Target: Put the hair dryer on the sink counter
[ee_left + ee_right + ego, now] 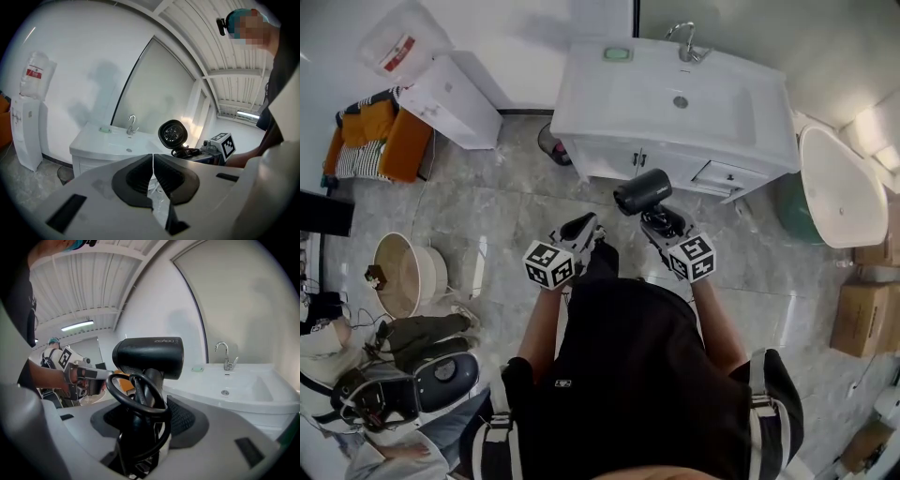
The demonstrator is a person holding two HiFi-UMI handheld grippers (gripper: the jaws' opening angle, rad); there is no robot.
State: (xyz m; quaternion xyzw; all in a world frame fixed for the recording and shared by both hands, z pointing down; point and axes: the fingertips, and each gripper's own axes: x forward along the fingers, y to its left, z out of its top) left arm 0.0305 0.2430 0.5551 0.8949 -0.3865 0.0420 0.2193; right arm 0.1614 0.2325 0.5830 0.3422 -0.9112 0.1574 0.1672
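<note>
A black hair dryer (642,190) stands up from my right gripper (663,223), which is shut on its handle; the barrel points toward the white sink counter (581,94). In the right gripper view the hair dryer (147,355) fills the middle. Its coiled cord loops round the handle between the jaws of my right gripper (145,414), and the sink counter (211,380) lies ahead on the right. My left gripper (581,230) is held beside it, shut and empty. The left gripper view shows the left gripper (153,161) with tips meeting, and the hair dryer (172,134) to its right.
A faucet (686,45) and a green soap (618,53) sit at the counter's back edge. A toilet (842,183) stands to the right, a water dispenser (450,98) to the left, a dark bin (553,145) by the cabinet. Cardboard boxes (862,314) sit far right.
</note>
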